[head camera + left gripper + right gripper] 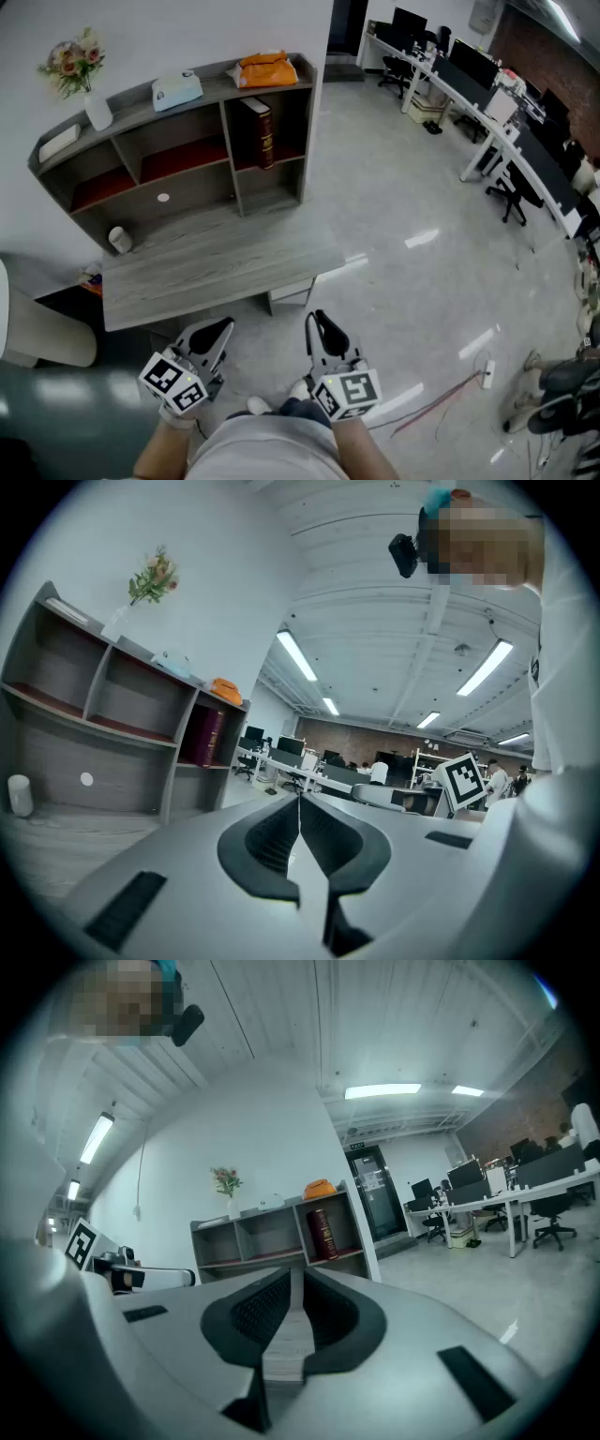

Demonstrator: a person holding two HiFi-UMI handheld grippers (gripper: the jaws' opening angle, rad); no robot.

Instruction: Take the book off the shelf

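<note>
**Book standing in the shelf, both grippers shut and well back**

The book (262, 133) is a thick, dark maroon volume with gilt print on its spine. It stands on end in the right-hand compartment of the grey shelf (223, 131), close to that compartment's left wall, with its spine facing out. The right gripper view shows it leaning slightly.

The shelf sits at the back of a grey wood-grain tabletop (216, 258). Its left and middle compartments have red boards. On top of it stand a white vase of flowers (94, 108), a pale blue box (176, 90) and an orange bag (268, 68). A small white cup (119, 240) stands on the tabletop near the left end.

The left gripper (223, 328) and the right gripper (319, 323) are held low in front of the person, short of the tabletop's near edge and well apart from the book. Each has its jaws pressed together with nothing between them.
</note>
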